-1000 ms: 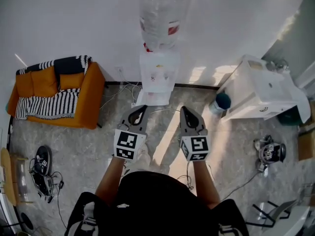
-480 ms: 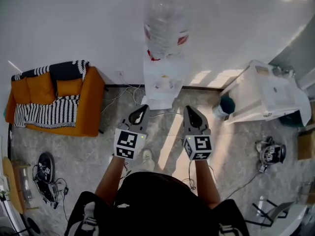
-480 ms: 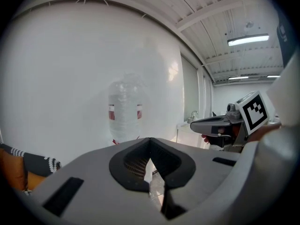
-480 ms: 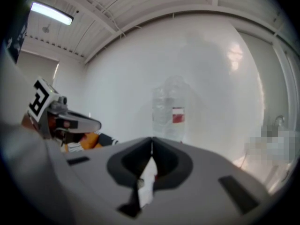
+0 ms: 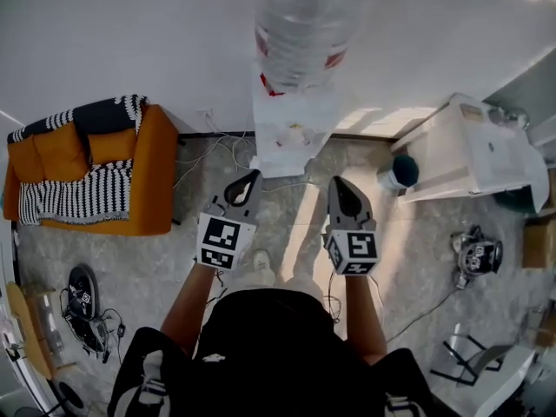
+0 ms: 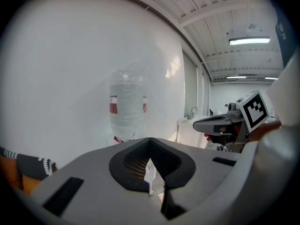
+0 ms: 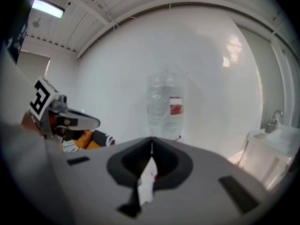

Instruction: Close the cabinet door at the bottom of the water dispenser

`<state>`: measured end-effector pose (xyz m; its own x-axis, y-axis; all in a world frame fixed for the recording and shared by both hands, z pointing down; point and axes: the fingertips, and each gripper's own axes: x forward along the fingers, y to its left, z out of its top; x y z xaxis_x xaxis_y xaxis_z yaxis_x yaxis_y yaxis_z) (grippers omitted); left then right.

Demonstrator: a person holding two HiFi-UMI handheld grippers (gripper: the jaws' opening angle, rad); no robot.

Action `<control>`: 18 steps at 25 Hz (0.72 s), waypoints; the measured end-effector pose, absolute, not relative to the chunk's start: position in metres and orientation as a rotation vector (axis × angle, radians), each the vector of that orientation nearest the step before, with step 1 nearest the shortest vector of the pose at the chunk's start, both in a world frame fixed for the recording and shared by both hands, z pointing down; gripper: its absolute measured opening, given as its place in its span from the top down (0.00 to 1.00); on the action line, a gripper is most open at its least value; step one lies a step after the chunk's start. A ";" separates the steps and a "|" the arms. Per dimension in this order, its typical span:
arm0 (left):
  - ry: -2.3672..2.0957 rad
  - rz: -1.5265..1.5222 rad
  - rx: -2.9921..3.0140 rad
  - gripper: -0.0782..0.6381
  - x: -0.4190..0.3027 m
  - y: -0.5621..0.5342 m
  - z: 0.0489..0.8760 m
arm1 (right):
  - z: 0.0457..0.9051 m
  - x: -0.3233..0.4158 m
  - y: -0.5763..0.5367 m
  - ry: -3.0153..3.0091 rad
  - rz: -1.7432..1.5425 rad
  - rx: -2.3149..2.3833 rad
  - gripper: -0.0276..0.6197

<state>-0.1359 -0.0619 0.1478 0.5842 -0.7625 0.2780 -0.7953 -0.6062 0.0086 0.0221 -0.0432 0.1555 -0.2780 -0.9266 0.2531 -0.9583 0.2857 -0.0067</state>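
Observation:
The white water dispenser [image 5: 291, 133] stands against the far wall with a clear bottle [image 5: 304, 24] on top. From above I cannot make out its bottom cabinet door. Both grippers are held out side by side a short way in front of it, touching nothing. My left gripper [image 5: 251, 178] is shut and empty. The right gripper [image 5: 337, 183] is shut and empty too. In the left gripper view the bottle [image 6: 127, 107] rises beyond the closed jaws. It shows the same way in the right gripper view, as the bottle [image 7: 166, 102].
An orange sofa [image 5: 148, 176] with a striped blanket stands to the left. A white sink unit [image 5: 473, 155] and a teal bucket [image 5: 402, 170] are at the right. Cables [image 5: 217, 150] trail on the floor by the dispenser's foot. Small gear [image 5: 78, 294] lies at far left.
The person has stepped toward the dispenser, which now looks nearer and larger. Both grippers have moved forward with the body and stayed shut.

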 end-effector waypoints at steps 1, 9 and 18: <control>-1.319 0.380 2.671 0.88 -0.137 -0.066 0.152 | 0.161 0.022 -0.046 -2.344 0.248 1.747 0.90; -1.281 0.441 2.633 0.88 -0.133 -0.077 0.192 | 0.200 0.022 -0.064 -2.309 0.340 1.691 0.91; -1.338 0.490 2.509 0.88 -0.135 -0.089 0.248 | 0.258 0.023 -0.085 -2.316 0.489 1.591 0.90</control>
